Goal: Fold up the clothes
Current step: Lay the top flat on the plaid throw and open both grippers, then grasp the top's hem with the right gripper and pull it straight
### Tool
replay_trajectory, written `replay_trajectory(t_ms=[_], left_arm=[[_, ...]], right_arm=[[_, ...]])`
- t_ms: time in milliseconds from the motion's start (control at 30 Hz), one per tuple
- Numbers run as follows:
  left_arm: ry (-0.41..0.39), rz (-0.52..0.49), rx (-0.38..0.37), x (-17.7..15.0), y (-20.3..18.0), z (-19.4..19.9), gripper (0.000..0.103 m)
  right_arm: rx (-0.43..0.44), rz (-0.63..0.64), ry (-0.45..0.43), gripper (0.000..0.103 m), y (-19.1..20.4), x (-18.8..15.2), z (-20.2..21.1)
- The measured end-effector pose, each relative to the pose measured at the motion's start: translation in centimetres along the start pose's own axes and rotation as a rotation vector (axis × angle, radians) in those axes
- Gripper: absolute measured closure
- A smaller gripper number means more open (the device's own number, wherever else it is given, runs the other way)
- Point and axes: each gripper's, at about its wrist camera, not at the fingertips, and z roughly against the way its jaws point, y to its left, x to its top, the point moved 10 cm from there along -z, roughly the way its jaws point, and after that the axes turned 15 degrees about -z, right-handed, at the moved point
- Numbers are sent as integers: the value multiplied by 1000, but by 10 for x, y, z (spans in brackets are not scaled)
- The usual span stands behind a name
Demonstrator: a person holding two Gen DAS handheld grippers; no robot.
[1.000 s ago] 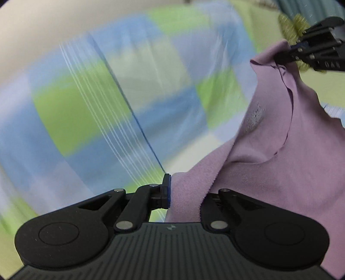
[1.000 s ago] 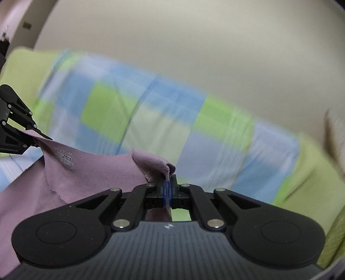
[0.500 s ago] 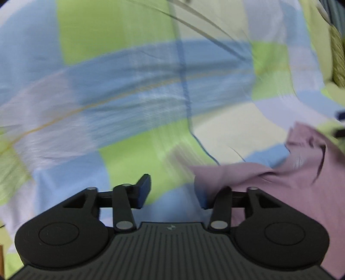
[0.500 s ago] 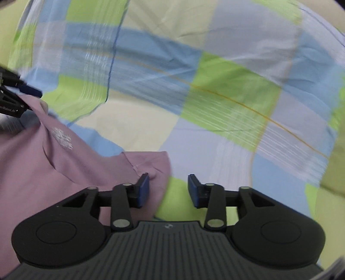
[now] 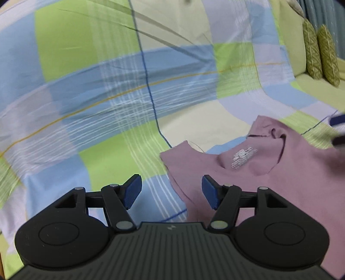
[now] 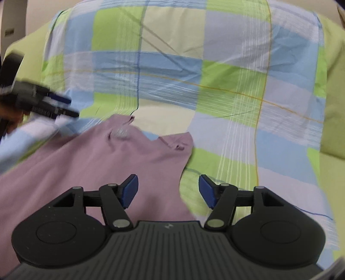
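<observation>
A mauve garment [image 5: 269,178] with a small silver print [image 5: 242,156] lies spread on a checked sheet [image 5: 107,103]. In the left wrist view its shoulder corner reaches just in front of my left gripper [image 5: 171,192], which is open and holds nothing. From the right wrist camera the same garment [image 6: 86,168] fills the lower left. My right gripper [image 6: 168,190] hangs open above its right edge, empty. The left gripper [image 6: 54,105] appears blurred at the left edge of that view.
The blue, green and cream checked sheet [image 6: 215,90] covers a lime-green sofa [image 6: 332,133]. Two olive patterned cushions [image 5: 321,53] stand at the far right of the left wrist view. A pale wall [image 6: 43,17] shows at the top left behind the sofa.
Both grippers were shut on the garment's shoulder corners and held it up. They have since opened, the garment now lies on the sheet, and both have drawn back slightly.
</observation>
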Motion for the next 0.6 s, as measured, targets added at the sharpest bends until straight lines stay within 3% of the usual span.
replay_trajectory(t_ms=[67, 300, 333, 367, 433, 567, 600], left_arm=[[7, -5, -7, 2, 5, -24, 39], [-20, 18, -80, 2, 13, -62, 39], [-21, 12, -83, 0, 12, -66, 39], [-23, 4, -87, -1, 11, -69, 39], [-32, -5, -84, -1, 9, -68, 39], [-52, -7, -86, -3, 6, -64, 39], [-52, -7, -87, -3, 6, -63, 39]], right_arm=[[33, -37, 19, 70, -8, 13, -19], [156, -180, 103, 70, -26, 48, -77], [177, -205, 121, 75, -26, 48, -82], [197, -230, 138, 87, -26, 48, -87], [238, -280, 173, 98, -25, 49, -97], [339, -420, 188, 99, -25, 52, -97], [399, -496, 198, 99, -25, 52, -93]])
